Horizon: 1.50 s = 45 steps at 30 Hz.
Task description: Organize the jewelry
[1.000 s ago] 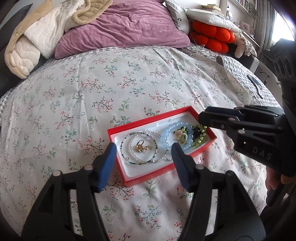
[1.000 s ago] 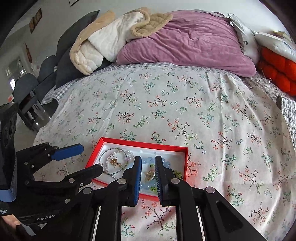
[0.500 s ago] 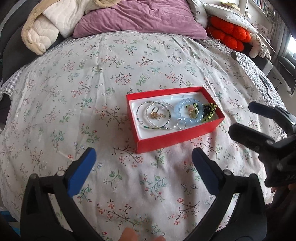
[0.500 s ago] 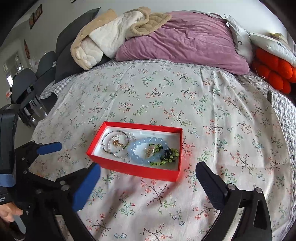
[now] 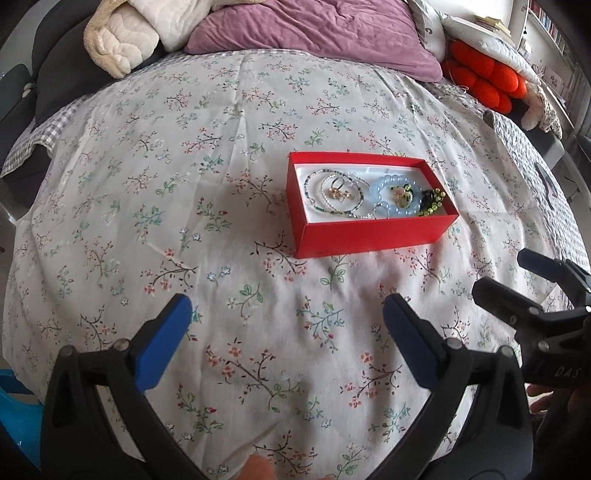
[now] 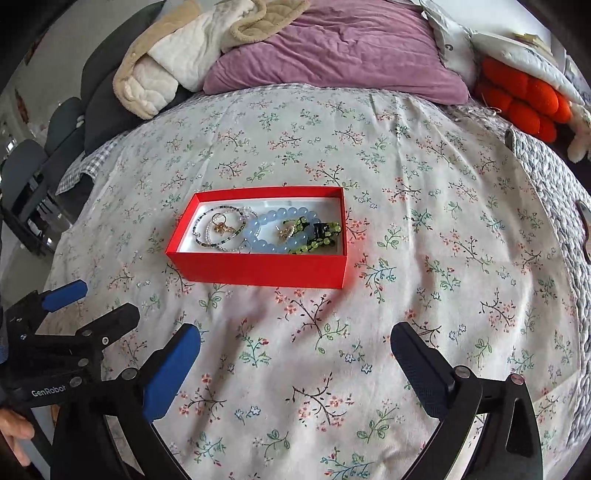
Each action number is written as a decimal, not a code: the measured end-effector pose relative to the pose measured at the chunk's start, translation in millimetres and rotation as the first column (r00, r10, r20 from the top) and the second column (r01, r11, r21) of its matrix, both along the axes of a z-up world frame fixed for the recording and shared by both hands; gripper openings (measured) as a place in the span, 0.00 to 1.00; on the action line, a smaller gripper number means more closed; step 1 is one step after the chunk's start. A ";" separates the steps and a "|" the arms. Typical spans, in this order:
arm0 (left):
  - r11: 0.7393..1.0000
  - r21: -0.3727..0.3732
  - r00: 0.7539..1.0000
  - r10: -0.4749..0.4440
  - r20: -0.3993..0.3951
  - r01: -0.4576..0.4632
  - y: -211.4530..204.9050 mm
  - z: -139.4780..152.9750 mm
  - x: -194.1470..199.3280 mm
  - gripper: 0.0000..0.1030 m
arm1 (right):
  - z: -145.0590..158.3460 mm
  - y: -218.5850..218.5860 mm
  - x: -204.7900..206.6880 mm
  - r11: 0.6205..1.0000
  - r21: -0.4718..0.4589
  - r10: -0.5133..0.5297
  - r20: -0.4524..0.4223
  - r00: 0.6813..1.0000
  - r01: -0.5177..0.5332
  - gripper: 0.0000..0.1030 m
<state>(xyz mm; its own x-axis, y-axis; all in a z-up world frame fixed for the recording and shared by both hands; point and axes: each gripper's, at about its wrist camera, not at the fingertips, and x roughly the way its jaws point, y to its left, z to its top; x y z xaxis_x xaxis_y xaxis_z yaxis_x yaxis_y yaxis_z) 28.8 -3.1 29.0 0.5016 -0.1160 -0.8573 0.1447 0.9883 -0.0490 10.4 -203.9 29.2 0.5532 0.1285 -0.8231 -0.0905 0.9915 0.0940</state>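
A red box (image 5: 369,236) (image 6: 258,267) with a white lining sits on the floral bedspread. Inside lie a pale blue bead bracelet (image 5: 382,190) (image 6: 264,230), a green and black bead bracelet (image 5: 432,201) (image 6: 317,234), thin bead strands (image 5: 332,199) (image 6: 218,230) and small gold pieces (image 5: 338,192) (image 6: 219,227). My left gripper (image 5: 284,343) is open and empty, well short of the box. My right gripper (image 6: 295,369) is open and empty, also short of the box. Each gripper shows in the other's view, the right (image 5: 532,291) and the left (image 6: 85,306).
The floral bedspread (image 5: 221,147) (image 6: 443,221) covers the bed. A purple pillow (image 5: 314,33) (image 6: 332,51), a cream blanket (image 5: 122,40) (image 6: 166,62) and an orange cushion (image 5: 484,77) (image 6: 524,99) lie at the head. Dark chairs (image 6: 66,125) stand at left.
Both grippers have pulled back from the box and opened wide. The right gripper was nearly shut over the box a second ago. The box stays in place.
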 end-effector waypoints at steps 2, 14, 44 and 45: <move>1.000 0.008 1.000 0.013 -0.015 -0.013 -1.6 -5.0 -0.6 1.00 | -2.7 4.5 0.1 1.000 -0.027 0.004 -0.008 1.000 -0.004 1.00; 0.997 0.053 0.996 0.061 -0.059 -0.058 -10.3 -22.5 -1.7 1.00 | -18.1 8.6 5.9 0.994 -0.106 -0.021 -0.033 0.999 0.018 1.00; 0.993 0.098 0.996 0.076 -0.048 -0.071 -11.4 -25.9 -1.0 1.00 | -29.6 6.2 10.1 0.993 -0.119 -0.024 -0.066 0.998 0.016 1.00; 0.993 0.098 0.996 0.076 -0.048 -0.071 -11.5 -26.0 -1.0 1.00 | -29.6 6.2 10.0 0.993 -0.119 -0.024 -0.065 0.998 0.016 1.00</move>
<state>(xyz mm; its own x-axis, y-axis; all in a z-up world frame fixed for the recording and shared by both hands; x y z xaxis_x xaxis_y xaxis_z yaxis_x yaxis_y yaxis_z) 27.8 -14.6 3.0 0.4608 0.0033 -0.8875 0.0715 0.9966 0.0409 20.4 -197.7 -0.3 0.4983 0.0177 -0.8668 -0.0684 0.9975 -0.0189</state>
